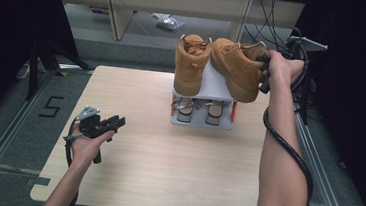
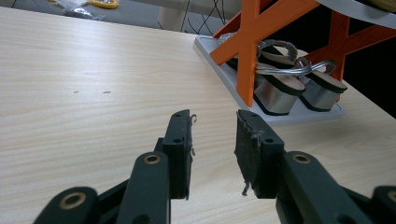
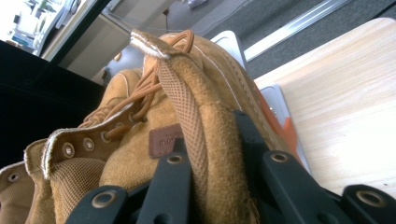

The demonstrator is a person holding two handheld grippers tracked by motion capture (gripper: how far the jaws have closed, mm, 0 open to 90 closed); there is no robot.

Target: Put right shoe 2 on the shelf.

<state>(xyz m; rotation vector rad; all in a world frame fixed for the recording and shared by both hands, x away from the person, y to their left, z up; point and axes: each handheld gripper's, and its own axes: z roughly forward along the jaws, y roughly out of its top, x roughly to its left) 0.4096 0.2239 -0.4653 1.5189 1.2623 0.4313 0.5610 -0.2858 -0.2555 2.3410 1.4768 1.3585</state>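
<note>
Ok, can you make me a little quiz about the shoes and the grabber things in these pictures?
1. True or false: the left gripper is holding a shoe.
2. Which part of the tilted tan boot does the right gripper pinch: A the toe, B the back of the collar, C the sole?
3. What sits on the lower shelf of the shoe rack, under the other tan boot?

Key:
1. False; its jaws are open over the table.
2. B.
3. A pair of sandals with silver heels.
</note>
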